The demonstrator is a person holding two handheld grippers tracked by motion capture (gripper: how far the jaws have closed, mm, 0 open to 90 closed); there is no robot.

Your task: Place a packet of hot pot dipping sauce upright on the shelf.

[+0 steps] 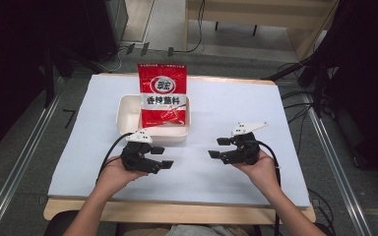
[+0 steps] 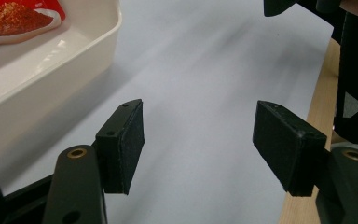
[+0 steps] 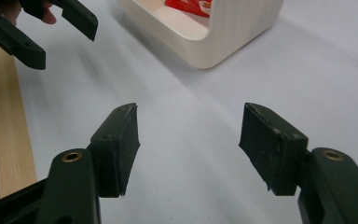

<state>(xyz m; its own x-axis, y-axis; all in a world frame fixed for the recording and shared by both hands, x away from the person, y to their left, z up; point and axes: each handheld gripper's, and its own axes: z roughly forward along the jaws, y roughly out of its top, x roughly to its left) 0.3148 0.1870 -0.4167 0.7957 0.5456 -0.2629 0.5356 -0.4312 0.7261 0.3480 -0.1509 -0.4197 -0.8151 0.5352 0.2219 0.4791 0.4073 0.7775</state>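
A red seasoning packet (image 1: 162,96) with white print leans in a cream rectangular tray (image 1: 126,112), its top sticking out past the far rim. The tray (image 2: 51,60) and the packet (image 2: 18,18) appear at the upper left of the left gripper view; a tray corner (image 3: 223,42) appears in the right gripper view. My left gripper (image 1: 161,157) hovers just in front of the tray, open with nothing between its pads. To the right of it my right gripper (image 1: 217,147) faces it, open and holding nothing. Each gripper view has bare white sheet between the pads.
A white sheet (image 1: 226,103) covers the table; a strip of wooden edge (image 1: 177,211) runs along the near side. Metal rails (image 1: 24,157) flank the table. Cables (image 1: 295,103) and dark stands lie on the floor beyond the right side.
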